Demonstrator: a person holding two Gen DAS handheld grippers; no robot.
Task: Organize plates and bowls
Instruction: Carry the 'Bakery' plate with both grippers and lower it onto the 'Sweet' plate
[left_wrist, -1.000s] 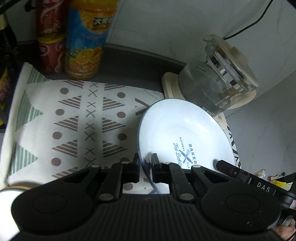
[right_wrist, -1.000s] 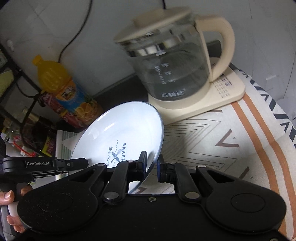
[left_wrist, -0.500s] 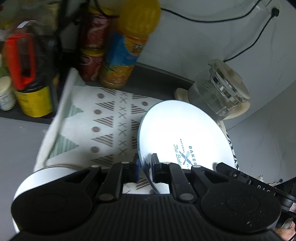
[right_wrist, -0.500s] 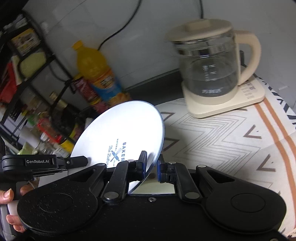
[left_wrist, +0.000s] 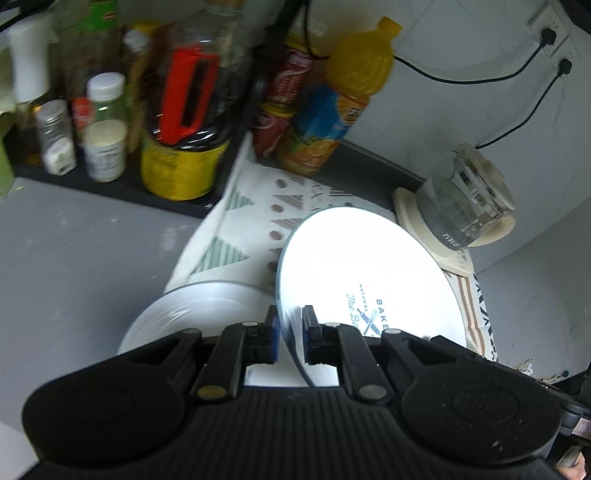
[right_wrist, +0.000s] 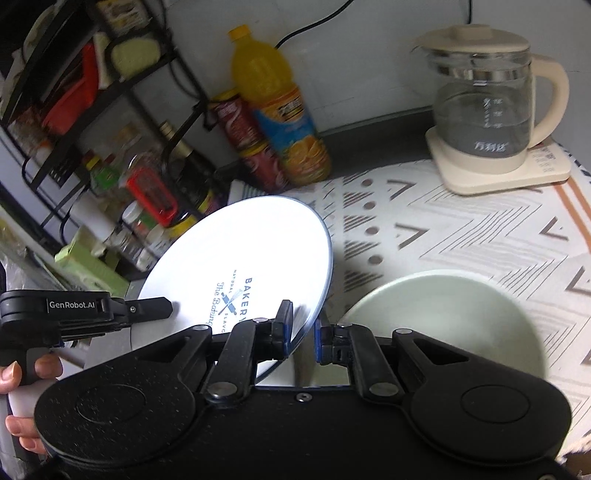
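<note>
Both grippers, left gripper and right gripper, pinch opposite rim edges of the white plate, held tilted mid-carry; next likely lowering it onto the white dish just left-below, green bowl at right.

Two black hand-held grippers, same build.

The right gripper has matte speckled plastic, round housings, silver pivot screws and blue finger pads. The left gripper has a ribbed body; at the left of the right wrist view its side carries white "GenRobot.AI" lettering.
</note>
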